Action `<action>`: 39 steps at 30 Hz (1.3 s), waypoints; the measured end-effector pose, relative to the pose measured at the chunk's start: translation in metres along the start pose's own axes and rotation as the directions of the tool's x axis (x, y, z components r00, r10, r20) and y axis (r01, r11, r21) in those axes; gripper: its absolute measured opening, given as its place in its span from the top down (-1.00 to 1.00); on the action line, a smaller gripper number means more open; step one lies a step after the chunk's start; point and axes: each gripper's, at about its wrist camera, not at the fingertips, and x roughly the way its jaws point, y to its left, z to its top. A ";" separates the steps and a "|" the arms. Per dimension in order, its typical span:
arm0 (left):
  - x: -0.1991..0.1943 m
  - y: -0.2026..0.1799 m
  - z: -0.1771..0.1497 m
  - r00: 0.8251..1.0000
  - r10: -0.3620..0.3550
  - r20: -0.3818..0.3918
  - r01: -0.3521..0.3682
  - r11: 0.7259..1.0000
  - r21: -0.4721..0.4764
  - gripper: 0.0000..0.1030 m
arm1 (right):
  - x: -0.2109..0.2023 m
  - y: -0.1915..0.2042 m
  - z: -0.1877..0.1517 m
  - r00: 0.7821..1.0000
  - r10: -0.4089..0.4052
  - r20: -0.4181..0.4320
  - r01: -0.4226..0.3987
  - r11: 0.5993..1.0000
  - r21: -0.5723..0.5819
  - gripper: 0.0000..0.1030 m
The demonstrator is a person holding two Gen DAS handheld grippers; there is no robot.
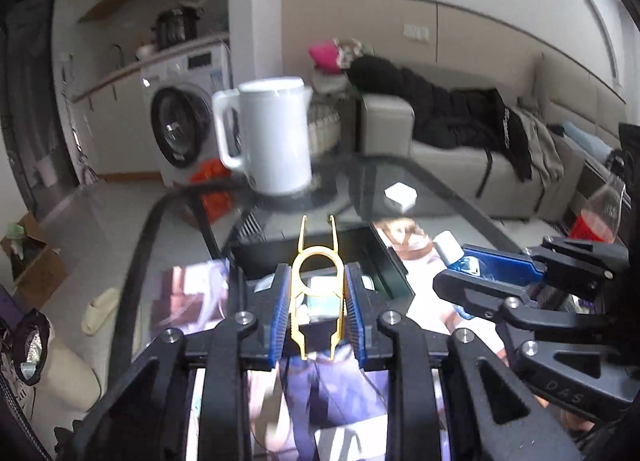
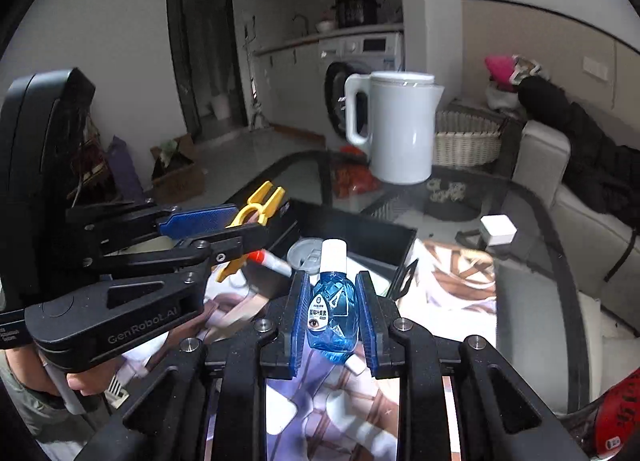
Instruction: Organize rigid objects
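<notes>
Glass is covering the desk [image 2: 532, 221] in front of me, with a printed mat [image 2: 456, 281] lying on it, a grey sofa [image 1: 460, 165] heaped with dark clothes behind and a washing machine [image 1: 180, 121] off by the kitchen counter.

My left tool [image 1: 316, 313] is closing narrowly on one yellow plastic clip [image 1: 318, 285], its blue pads [image 1: 280, 313] pressing both sides while the clip's two thin prongs are pointing forward past the fingertips. In the right wrist view the same clip [image 2: 256, 213] is sticking out over the near corner of the black tray [image 2: 372, 229].

My right tool [image 2: 332, 317] is gripping one blue eye-drop bottle [image 2: 330, 313] just as tightly, white cap up, label facing the camera, held above the mat just short of the tray. From the left wrist view the bottle [image 1: 460, 257] is showing only its cap and a bit of blue between the fingers.

Inside the single black tray I am seeing one round grey lid [image 2: 302, 253] and one white tube with a red cap [image 2: 270, 261]. Beyond the tray, one white kettle [image 2: 400, 129] is standing upright on the desk, and one small white box [image 2: 498, 230] is sitting well apart to its right. One woven basket [image 2: 466, 141] is standing behind the kettle.
</notes>
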 end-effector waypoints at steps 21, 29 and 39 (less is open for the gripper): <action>-0.010 0.020 0.018 0.989 0.063 0.136 -0.051 0.995 -0.083 0.53 | -0.025 0.006 0.013 0.974 -0.009 0.227 -0.003 0.999 0.049 0.56; 0.011 0.032 0.030 0.985 0.083 0.150 -0.065 0.990 -0.123 0.53 | -0.006 0.004 0.036 0.965 -0.047 0.258 0.030 0.997 0.070 0.56; 0.029 0.041 0.031 0.982 0.107 0.153 -0.087 0.987 -0.134 0.53 | 0.030 -0.002 0.051 0.971 -0.075 0.226 0.054 0.994 0.098 0.56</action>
